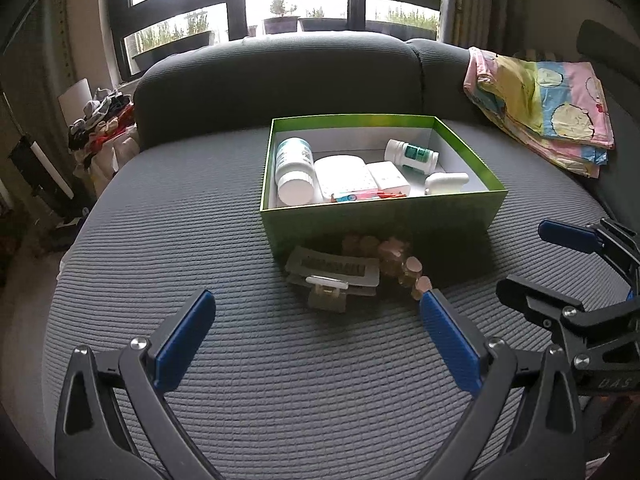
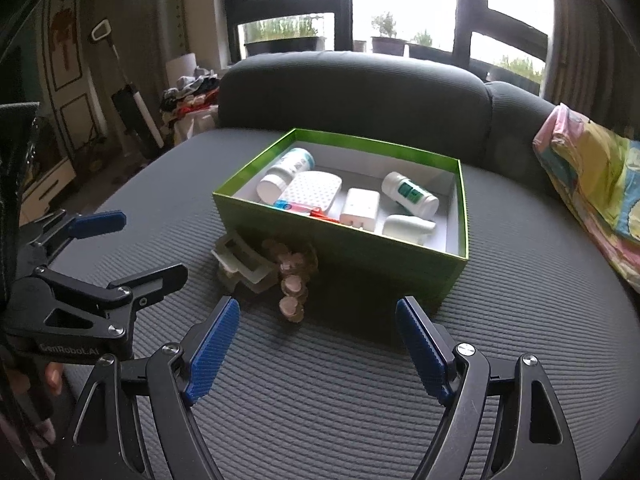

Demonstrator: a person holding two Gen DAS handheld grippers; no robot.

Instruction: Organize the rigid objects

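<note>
An open green box [image 1: 380, 220] [image 2: 360, 258] sits on the grey sofa seat. It holds two white bottles [image 1: 294, 168] [image 1: 412, 154], a white dotted case [image 2: 314, 192], a small white box [image 2: 360, 208] and other small items. A pale hair claw clip [image 1: 332, 276] [image 2: 240, 264] and a string of brown beads [image 1: 400, 260] [image 2: 294, 276] lie against the box's front wall. My left gripper [image 1: 317, 295] [image 2: 152, 244] is open just short of the clip. To its right, my right gripper [image 2: 318, 304] [image 1: 520, 258] is open too, near the beads. Neither holds anything.
A folded colourful blanket [image 1: 540, 108] [image 2: 592, 184] lies on the seat to the right of the box. The dark sofa backrest [image 1: 280, 76] rises behind it. A heap of clothes [image 1: 100, 124] is off the sofa's left end. A hand [image 2: 52, 376] grips the left tool.
</note>
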